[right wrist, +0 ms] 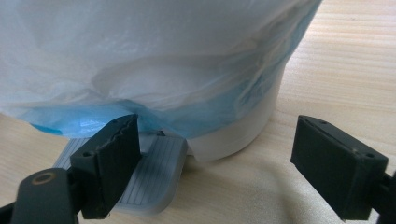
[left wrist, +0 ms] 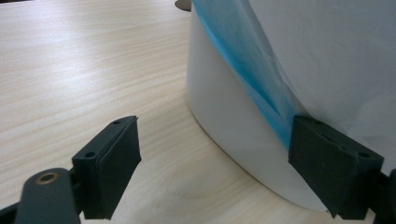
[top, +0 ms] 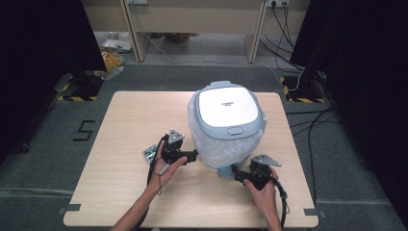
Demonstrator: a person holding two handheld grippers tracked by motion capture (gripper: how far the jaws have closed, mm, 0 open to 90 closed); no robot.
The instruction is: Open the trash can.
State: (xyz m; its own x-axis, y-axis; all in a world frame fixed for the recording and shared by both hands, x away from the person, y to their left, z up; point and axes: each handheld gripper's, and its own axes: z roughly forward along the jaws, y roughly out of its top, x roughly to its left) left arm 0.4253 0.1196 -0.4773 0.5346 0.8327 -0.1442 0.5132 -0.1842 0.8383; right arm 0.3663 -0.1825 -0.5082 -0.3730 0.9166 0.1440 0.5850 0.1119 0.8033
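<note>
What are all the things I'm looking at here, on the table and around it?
Pedal bin: one, white with a grey-blue lid rim, right of the table's middle.
Bin liner: one, thin white plastic with a blue band, draped down the outside of the bin.
Pedal: one, grey and ribbed, at the bin's base on the near side.
Small packet: one, greenish, on the table beside the left hand.
Table: one, light wood.
Desk: one, beige, behind the table.
Cables: several, black, on the grey floor at the right.
Left gripper: one, black, open, near the bin's left side.
Right gripper: one, black, open, near the pedal.
</note>
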